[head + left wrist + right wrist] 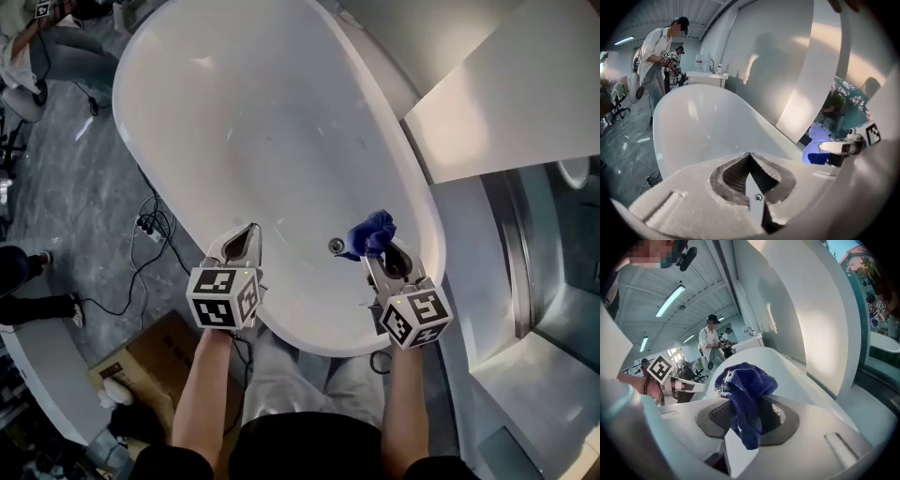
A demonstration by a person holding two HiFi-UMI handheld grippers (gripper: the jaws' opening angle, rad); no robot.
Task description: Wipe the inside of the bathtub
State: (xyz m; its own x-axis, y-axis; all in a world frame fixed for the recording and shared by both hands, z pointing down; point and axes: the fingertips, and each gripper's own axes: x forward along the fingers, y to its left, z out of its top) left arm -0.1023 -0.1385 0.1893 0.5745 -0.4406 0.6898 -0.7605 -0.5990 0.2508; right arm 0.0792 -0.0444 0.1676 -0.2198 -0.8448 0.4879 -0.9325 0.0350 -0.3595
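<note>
— Cloth first: where is it?

— The blue cloth (373, 232) is pinched in the right gripper (377, 251). The right gripper view shows the jaws clamped on its middle. One bunch stands up above the tips and a fold hangs down between the pads toward the camera.

— And relative to the tub?

— It is inside the white bathtub (281, 141), at the near end, just to the right of the drain (336, 246). Whether the cloth actually presses on the tub's surface, I cannot tell from these views.

— What about the other side?

— The left gripper (251, 232) carries nothing. Its jaws are pressed together, with the tips meeting in a point. It sits over the near-left rim, pointing along the length of the tub. The two grippers are well apart, and the drain lies between them, closer to the right one.

— Anything around the tub?

— A grey floor (84, 169) runs along the left side, with dark cables (150, 227) trailing just beside the tub wall. A cardboard box (155, 352) lies near the left forearm. In the left gripper view, a person (656, 56) in a light top stands beyond the tub's far end.
</note>
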